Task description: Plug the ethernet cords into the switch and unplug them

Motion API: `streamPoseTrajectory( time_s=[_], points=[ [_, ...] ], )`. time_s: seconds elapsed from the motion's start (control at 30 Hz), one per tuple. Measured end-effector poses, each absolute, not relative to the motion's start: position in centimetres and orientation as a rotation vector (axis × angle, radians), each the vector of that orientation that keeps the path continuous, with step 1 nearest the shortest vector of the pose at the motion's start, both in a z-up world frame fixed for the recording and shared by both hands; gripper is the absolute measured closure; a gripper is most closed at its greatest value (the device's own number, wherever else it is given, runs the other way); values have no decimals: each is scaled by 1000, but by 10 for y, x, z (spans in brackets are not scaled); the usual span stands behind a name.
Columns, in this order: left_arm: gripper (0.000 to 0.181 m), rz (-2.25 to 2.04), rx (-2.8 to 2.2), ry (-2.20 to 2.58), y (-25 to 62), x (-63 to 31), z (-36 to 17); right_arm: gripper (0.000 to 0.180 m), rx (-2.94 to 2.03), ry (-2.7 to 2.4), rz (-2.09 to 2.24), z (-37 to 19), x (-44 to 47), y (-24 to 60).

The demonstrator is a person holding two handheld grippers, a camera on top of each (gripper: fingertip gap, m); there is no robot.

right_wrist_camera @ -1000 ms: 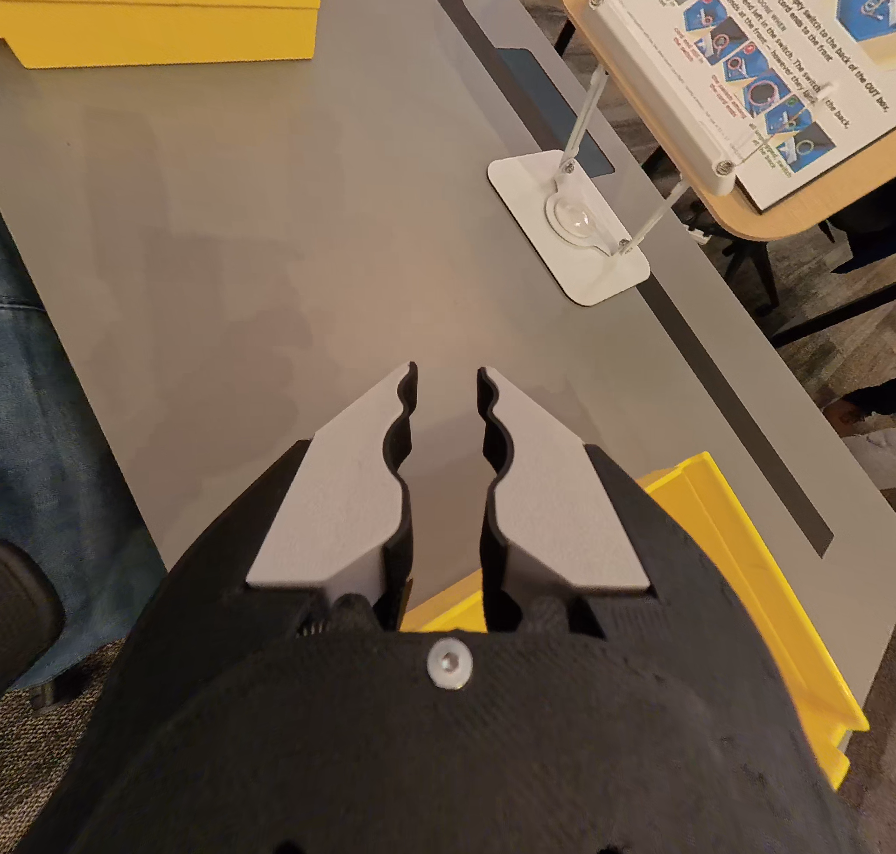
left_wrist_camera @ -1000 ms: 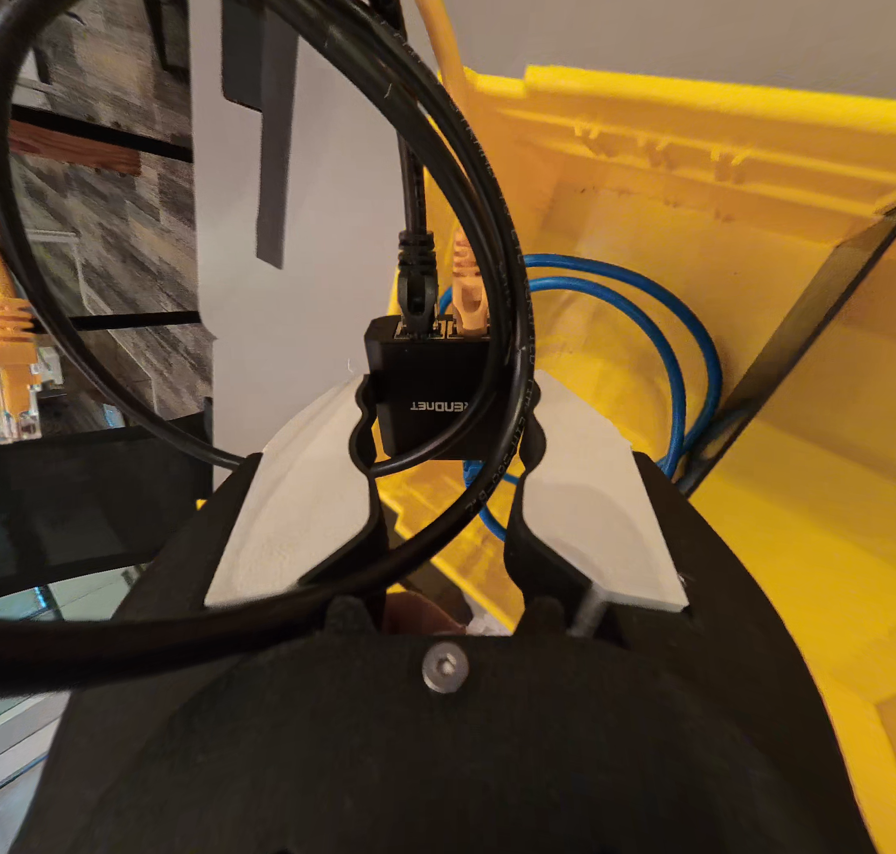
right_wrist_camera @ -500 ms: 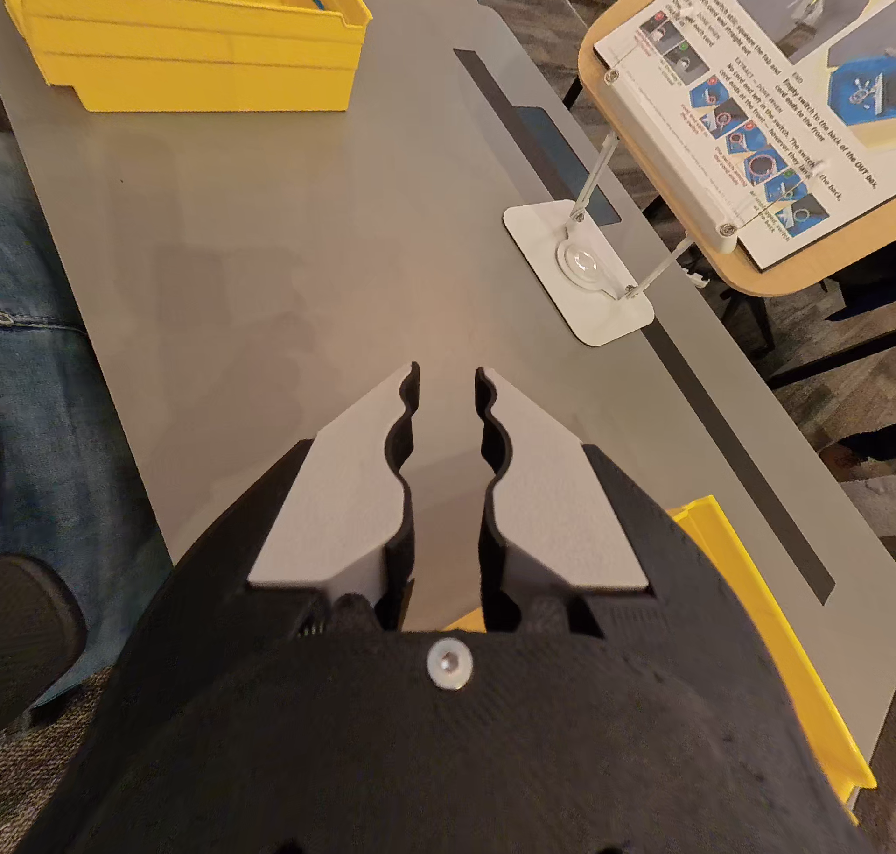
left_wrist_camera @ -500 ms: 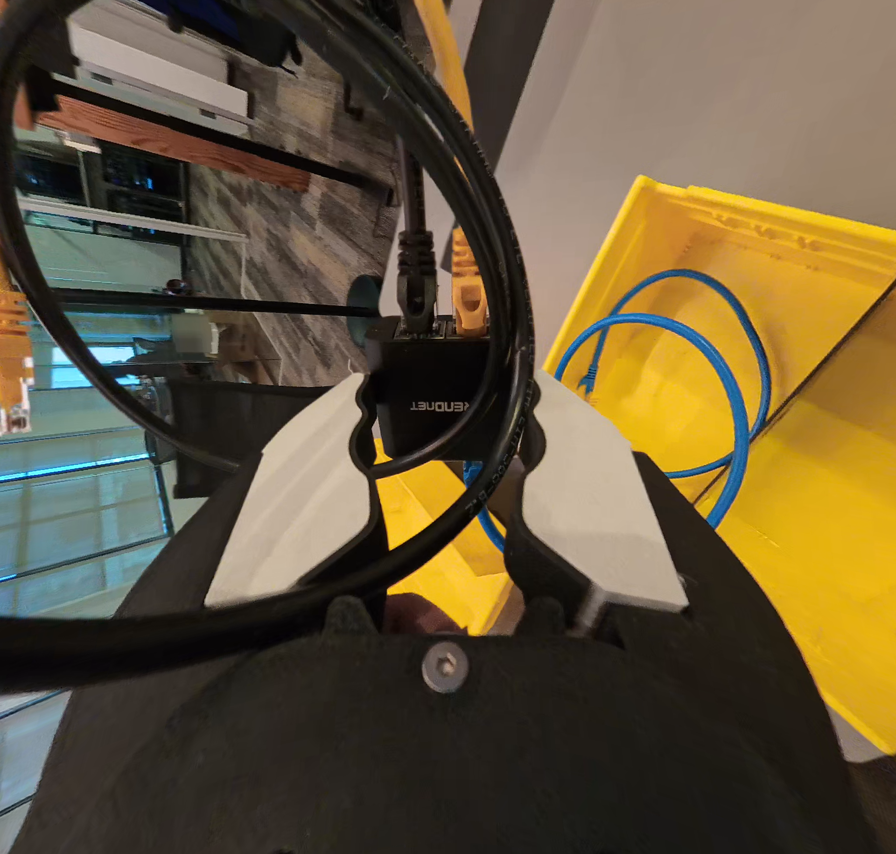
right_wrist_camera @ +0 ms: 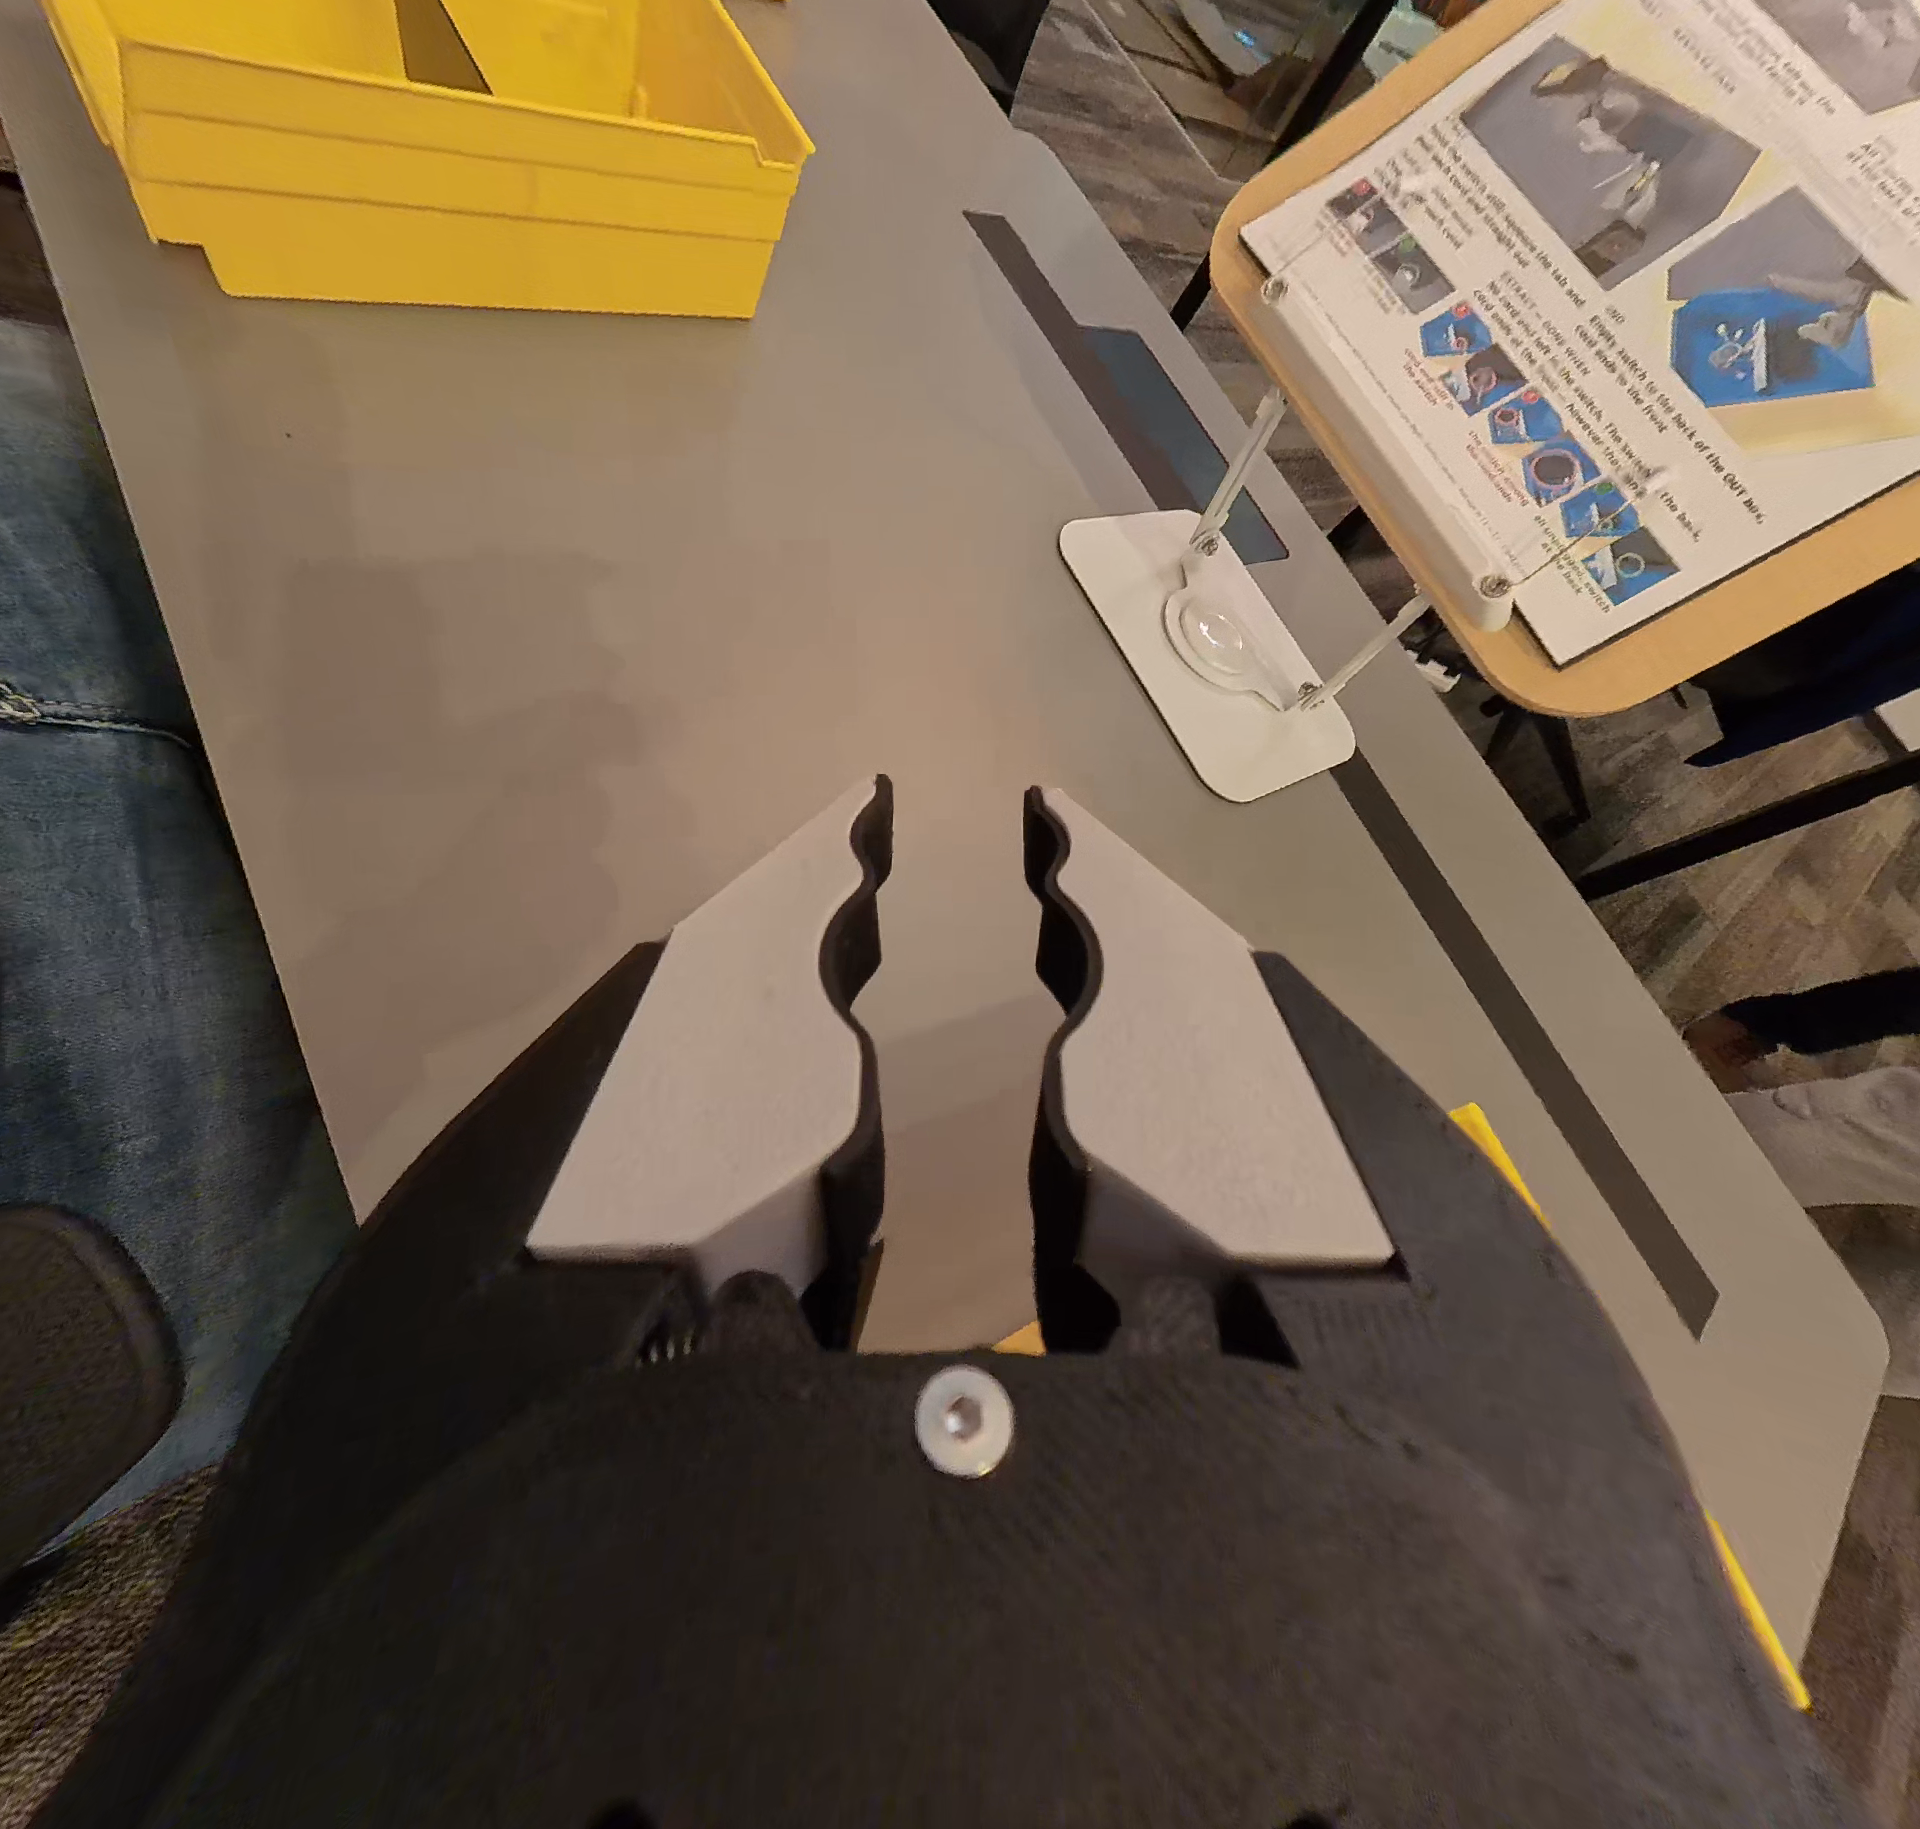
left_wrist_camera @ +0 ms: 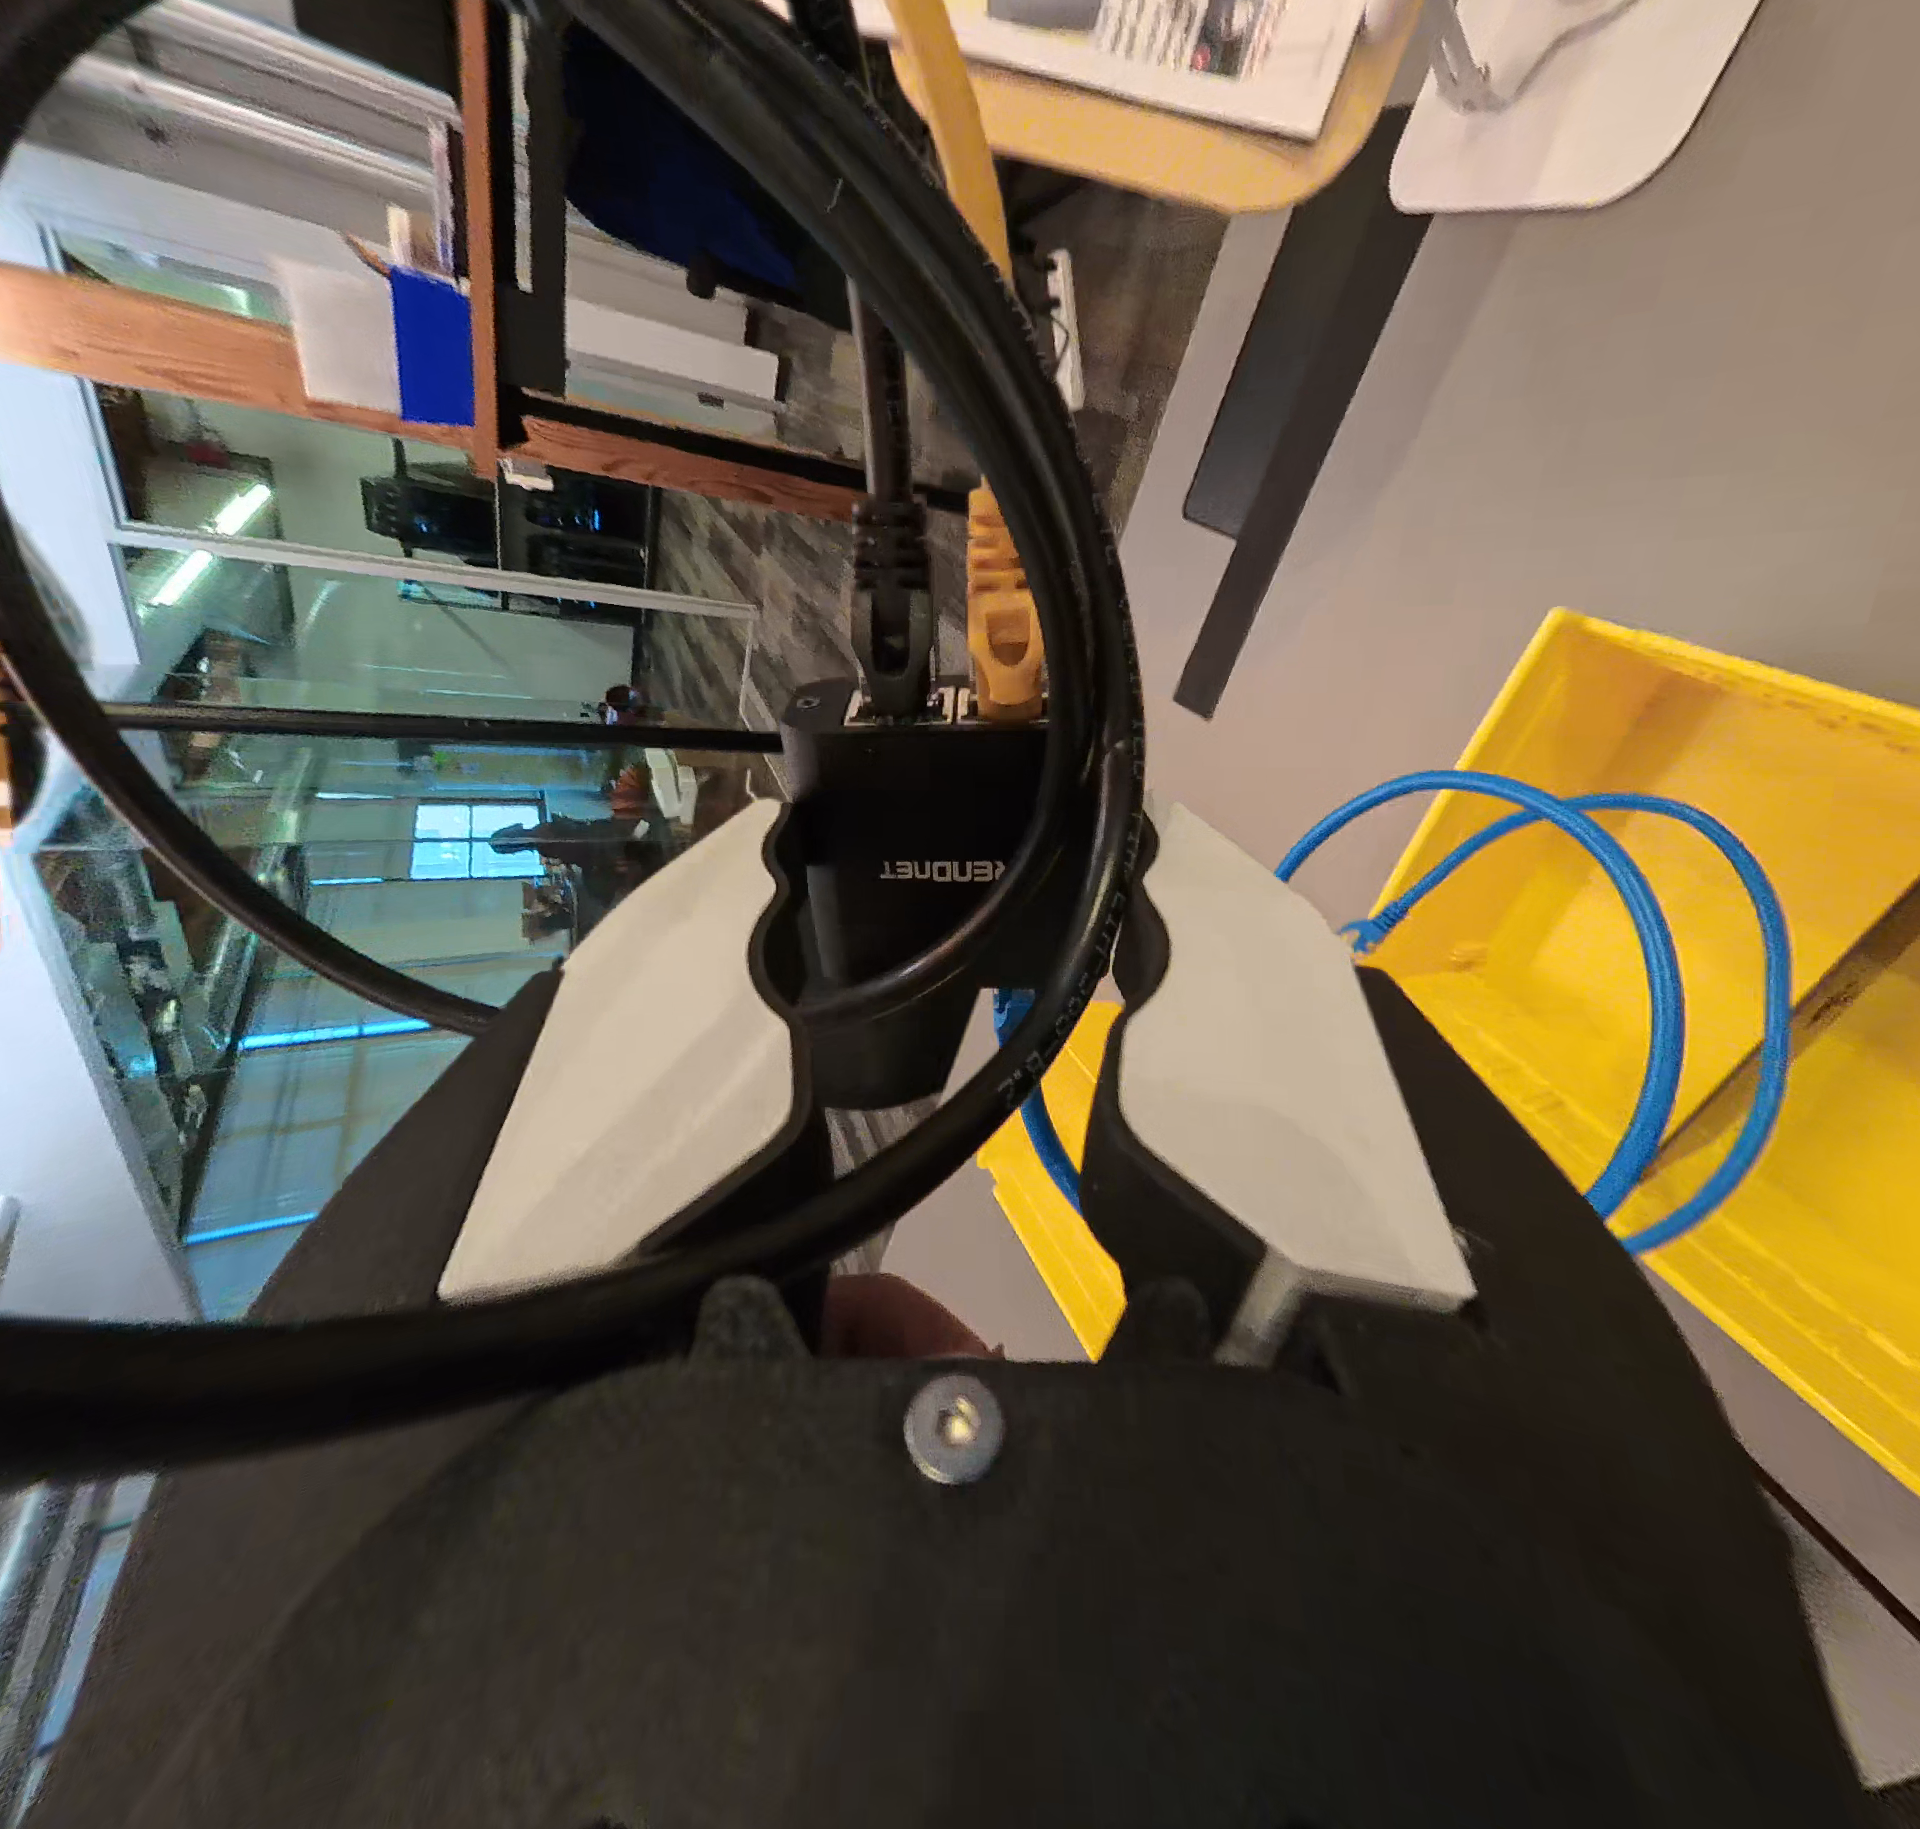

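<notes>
Between the fingers of the left gripper (left_wrist_camera: 956, 844) sits the black switch (left_wrist_camera: 914, 844), clamped on both sides and held up off the grey table (left_wrist_camera: 1558, 491). A thick black cable (left_wrist_camera: 1081, 699) loops across the front of the switch and over the gripper's body, sweeping round in a wide ring to the left. At the switch's far face, two cords stand plugged in side by side: a black cord (left_wrist_camera: 888, 574) on the left and an orange cord (left_wrist_camera: 1000, 616) on the right, both running up out of view. Just beyond and to the right, a yellow bin (left_wrist_camera: 1662, 740) lies on the table with a coiled blue cord (left_wrist_camera: 1662, 948) inside it.

Over the table, the right gripper (right_wrist_camera: 956, 823) hangs with its jaws parted and nothing between them. A second yellow bin's rim (right_wrist_camera: 1475, 1135) peeks out beside its body. Farther off stand a white stand base (right_wrist_camera: 1205, 657) and, at the far left, the divided yellow bin (right_wrist_camera: 457, 210). To the right, off the table edge, an instruction sheet (right_wrist_camera: 1621, 325) rests on a wooden board.
</notes>
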State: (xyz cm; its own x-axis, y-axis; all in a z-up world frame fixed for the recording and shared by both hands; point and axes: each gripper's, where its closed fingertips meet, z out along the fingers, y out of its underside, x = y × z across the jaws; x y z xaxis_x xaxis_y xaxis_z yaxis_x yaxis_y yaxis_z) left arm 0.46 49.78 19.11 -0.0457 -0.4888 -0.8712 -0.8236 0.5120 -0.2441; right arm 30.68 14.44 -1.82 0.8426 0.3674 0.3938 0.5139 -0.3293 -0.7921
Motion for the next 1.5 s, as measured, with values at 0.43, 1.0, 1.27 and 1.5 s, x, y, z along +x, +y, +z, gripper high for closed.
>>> streamPoseTrajectory(
  time_s=[0.43, 1.0, 1.27, 1.5],
  points=[
    [123, -34, -1060, 2114, 369, 144, 139, 145, -1548, -985, -600, 39, 231, 183],
    [123, -481, -1238, 2511, 298, 214, 9, 136, -1351, -1213, -1157, 32, 243, 281],
    [122, -476, -1280, 2598, 291, 222, -17, 169, -1454, -1317, -1159, 0, 259, 301],
    [91, -345, -1188, 2516, 301, 226, -22, 170, -1597, -1226, -910, -11, 261, 296]
  ],
)
